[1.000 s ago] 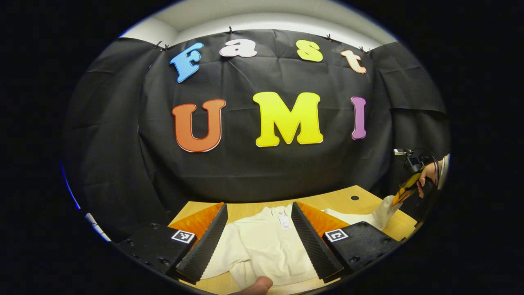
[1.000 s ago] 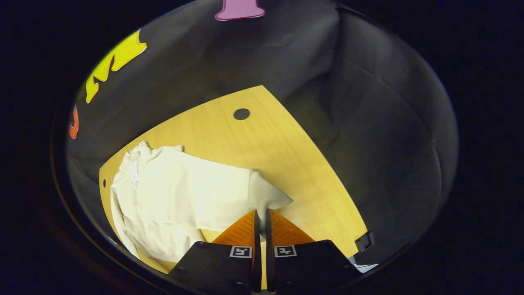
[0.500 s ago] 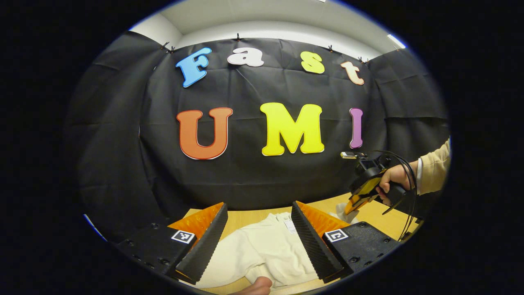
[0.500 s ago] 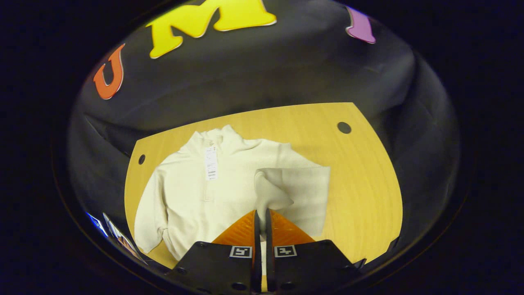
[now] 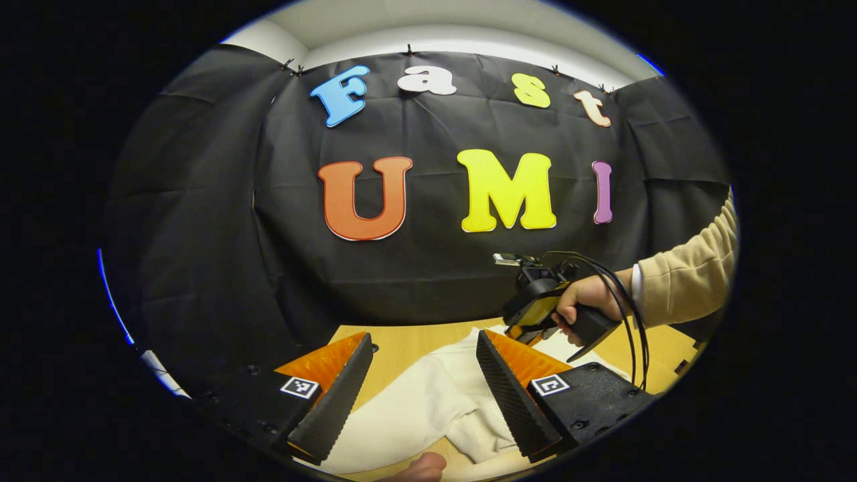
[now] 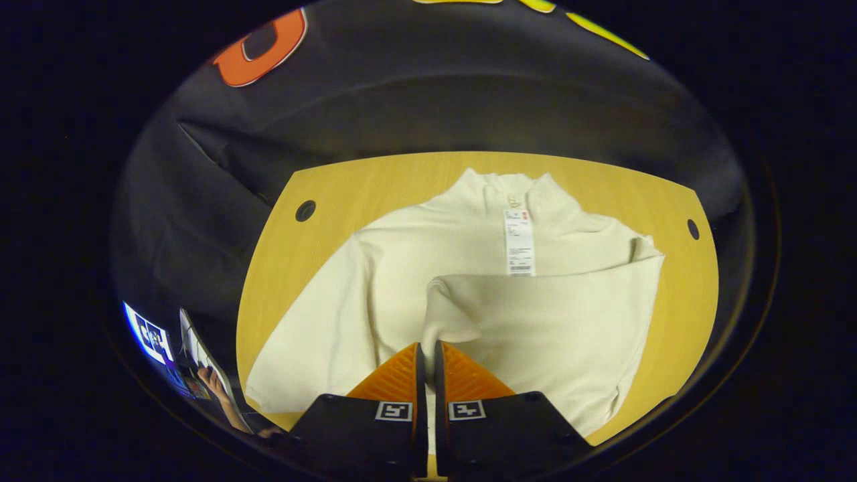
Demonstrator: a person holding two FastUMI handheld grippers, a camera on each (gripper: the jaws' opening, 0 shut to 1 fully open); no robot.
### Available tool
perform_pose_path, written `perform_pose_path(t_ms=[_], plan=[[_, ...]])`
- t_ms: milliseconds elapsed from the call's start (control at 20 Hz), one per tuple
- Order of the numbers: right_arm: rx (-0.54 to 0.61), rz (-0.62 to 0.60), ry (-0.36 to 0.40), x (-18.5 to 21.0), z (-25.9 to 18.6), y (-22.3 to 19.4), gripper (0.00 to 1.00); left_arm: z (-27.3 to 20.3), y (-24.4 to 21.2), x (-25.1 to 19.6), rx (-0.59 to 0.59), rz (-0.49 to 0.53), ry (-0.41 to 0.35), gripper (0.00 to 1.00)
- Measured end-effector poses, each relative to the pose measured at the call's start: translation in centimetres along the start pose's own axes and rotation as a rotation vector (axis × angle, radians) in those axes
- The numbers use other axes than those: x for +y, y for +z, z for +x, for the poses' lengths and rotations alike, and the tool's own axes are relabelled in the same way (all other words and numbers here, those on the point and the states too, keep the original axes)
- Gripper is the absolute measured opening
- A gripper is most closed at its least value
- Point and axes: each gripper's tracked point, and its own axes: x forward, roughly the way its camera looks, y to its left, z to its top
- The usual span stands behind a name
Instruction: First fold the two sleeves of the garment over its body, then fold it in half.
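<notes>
The right gripper [image 6: 426,348], pinching the cuff of the right sleeve [image 6: 535,314], has carried it from the table [image 6: 321,194] edge over the sweater [image 6: 402,268] body, so this sleeve fold seems nearly finished, while the left gripper [image 5: 418,388] hovers spread.

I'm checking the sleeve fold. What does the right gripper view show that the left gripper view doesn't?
Right gripper view: the right gripper shut on a sleeve, folded across the garment's body, the hang tag, and the other sleeve spread out. Left gripper view: the left gripper open, and a hand holding the right gripper. Both: the cream garment on the wooden table.
</notes>
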Motion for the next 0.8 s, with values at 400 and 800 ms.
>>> perform_pose_path(t_ms=[400,800], plan=[[0.0,-0.084,0.02,6.1,5.5,0.9,0.05,-0.6,-3.6,3.1,0.076,-0.039,0.066,0.99],[-0.044,-0.101,0.155,9.5,6.0,2.5,0.11,-1.6,-5.4,2.9,0.13,-0.07,0.155,0.99]])
